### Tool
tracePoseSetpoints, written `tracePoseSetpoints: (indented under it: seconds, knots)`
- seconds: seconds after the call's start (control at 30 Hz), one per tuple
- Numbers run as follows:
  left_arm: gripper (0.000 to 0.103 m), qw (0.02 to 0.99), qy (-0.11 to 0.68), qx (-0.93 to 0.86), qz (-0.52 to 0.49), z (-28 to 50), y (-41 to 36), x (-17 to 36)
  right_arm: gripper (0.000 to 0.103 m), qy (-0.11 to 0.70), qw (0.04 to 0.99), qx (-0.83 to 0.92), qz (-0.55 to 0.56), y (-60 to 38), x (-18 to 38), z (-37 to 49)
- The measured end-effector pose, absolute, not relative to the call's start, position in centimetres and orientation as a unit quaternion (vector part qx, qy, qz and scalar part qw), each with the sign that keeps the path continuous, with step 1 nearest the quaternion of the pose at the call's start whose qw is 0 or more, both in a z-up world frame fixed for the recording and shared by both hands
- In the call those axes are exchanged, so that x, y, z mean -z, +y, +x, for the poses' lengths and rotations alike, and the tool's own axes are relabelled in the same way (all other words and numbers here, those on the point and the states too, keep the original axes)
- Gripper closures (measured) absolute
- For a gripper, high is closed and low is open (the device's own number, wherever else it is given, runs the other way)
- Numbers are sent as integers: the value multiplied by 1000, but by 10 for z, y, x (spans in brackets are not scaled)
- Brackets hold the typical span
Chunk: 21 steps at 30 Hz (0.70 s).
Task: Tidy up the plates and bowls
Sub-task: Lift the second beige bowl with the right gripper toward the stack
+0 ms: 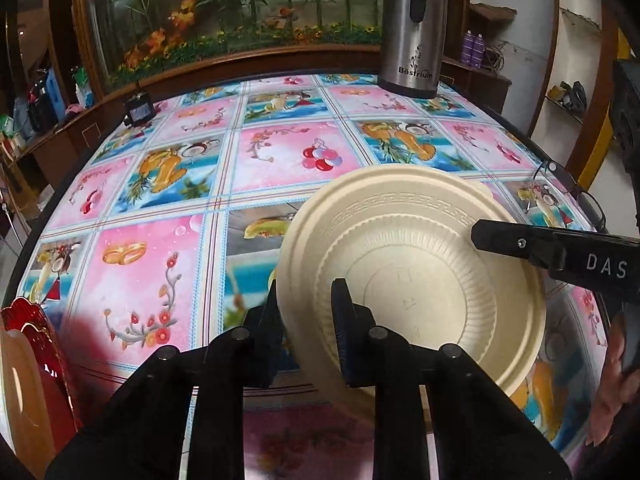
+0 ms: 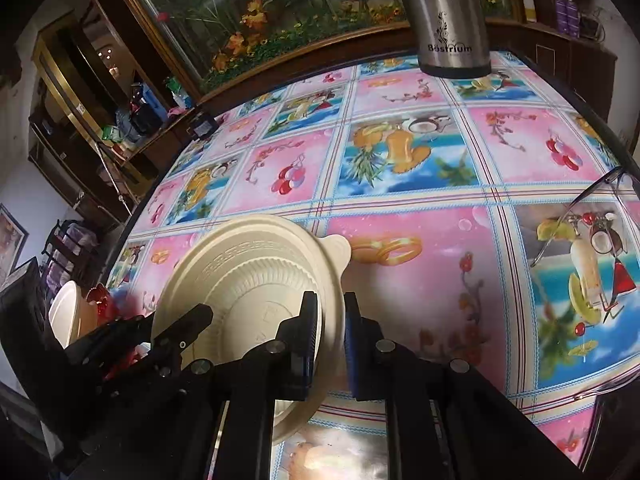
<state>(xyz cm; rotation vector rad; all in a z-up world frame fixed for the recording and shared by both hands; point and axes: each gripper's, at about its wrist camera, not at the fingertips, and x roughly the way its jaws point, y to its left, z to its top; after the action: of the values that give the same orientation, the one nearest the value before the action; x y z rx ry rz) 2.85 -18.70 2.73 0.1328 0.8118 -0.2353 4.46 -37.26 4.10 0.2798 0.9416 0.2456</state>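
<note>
Cream round plastic bowl [image 1: 412,280] tilted above the patterned tablecloth [image 1: 168,264], its left rim clamped between the left gripper [image 1: 308,308] fingers, its right rim clamped by the right gripper [image 2: 330,308].

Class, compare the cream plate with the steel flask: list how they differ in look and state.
The plate is cream, flat and ribbed; the flask is tall, shiny steel. Both hand-held grippers pinch the plate's rim; the flask stands untouched at the far edge. Both are on the patterned tablecloth.
</note>
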Motion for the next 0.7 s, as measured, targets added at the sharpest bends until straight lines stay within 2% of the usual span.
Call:
tracePoseSetpoints:
  seconds: [0.23, 0.7]
  knots:
    - [83, 920, 372, 99, 71, 25, -186, -33, 86, 441, 883, -118, 109, -363, -44, 43]
    - [83, 922, 369, 89, 80, 26, -188, -31, 86, 439, 886, -120, 95, -358, -44, 44]
